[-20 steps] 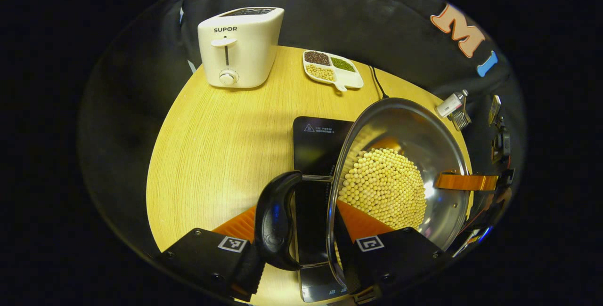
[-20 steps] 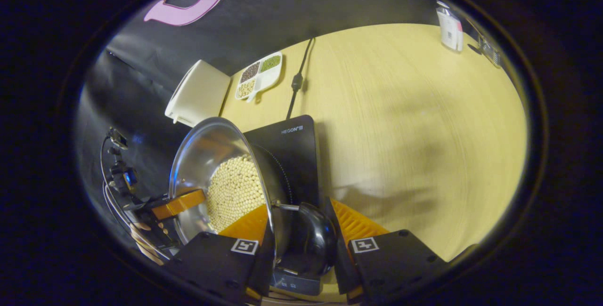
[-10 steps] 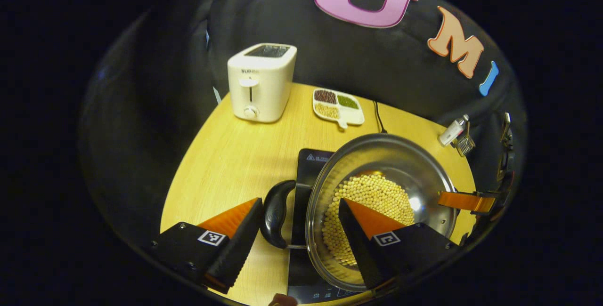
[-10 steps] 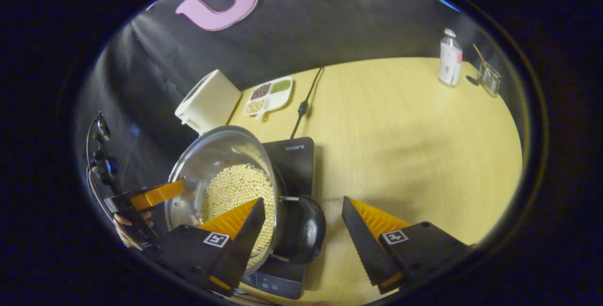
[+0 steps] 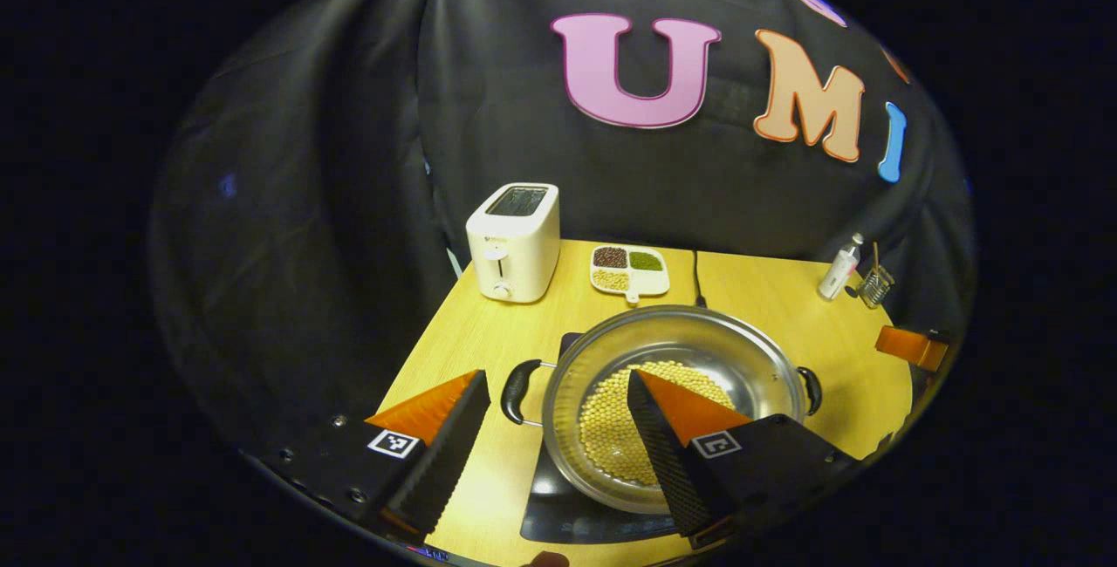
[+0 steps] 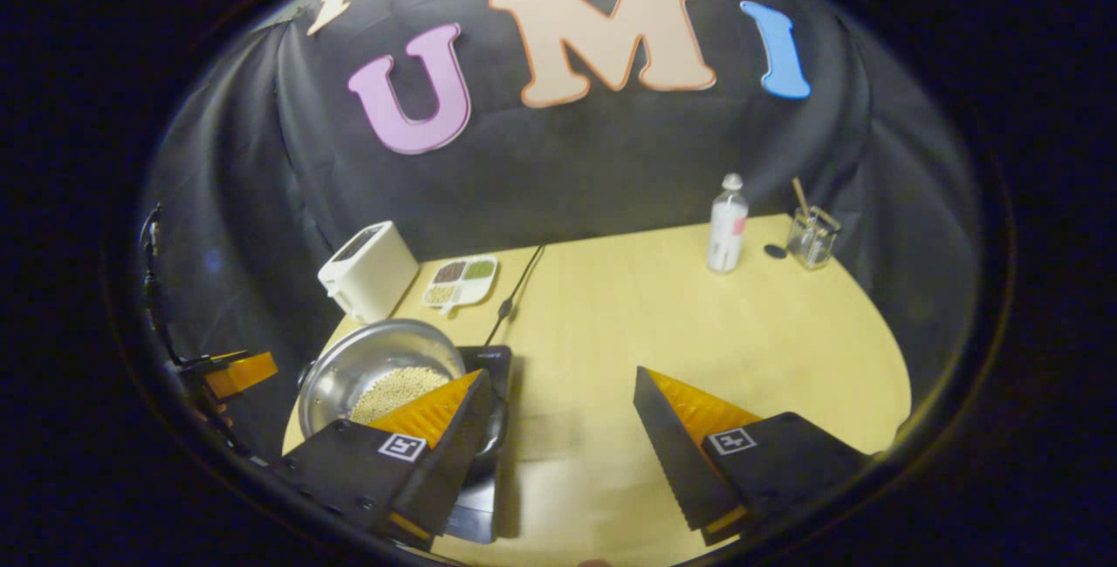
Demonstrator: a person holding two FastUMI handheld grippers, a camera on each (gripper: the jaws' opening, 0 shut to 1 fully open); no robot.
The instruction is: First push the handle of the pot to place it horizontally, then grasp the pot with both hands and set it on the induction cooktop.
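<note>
I've let go of both handles: a second ago each gripper was clamped on one, and now my left gripper and right gripper hang with fingers spread wide, pulled back above the table. The pot of beans sits on the cooktop near the table's front edge, handles out to either side, so I judge the placing done. My left fingers cover part of the beans, and the pot hides most of the cooktop; I can't tell whether it sits centred.
</note>
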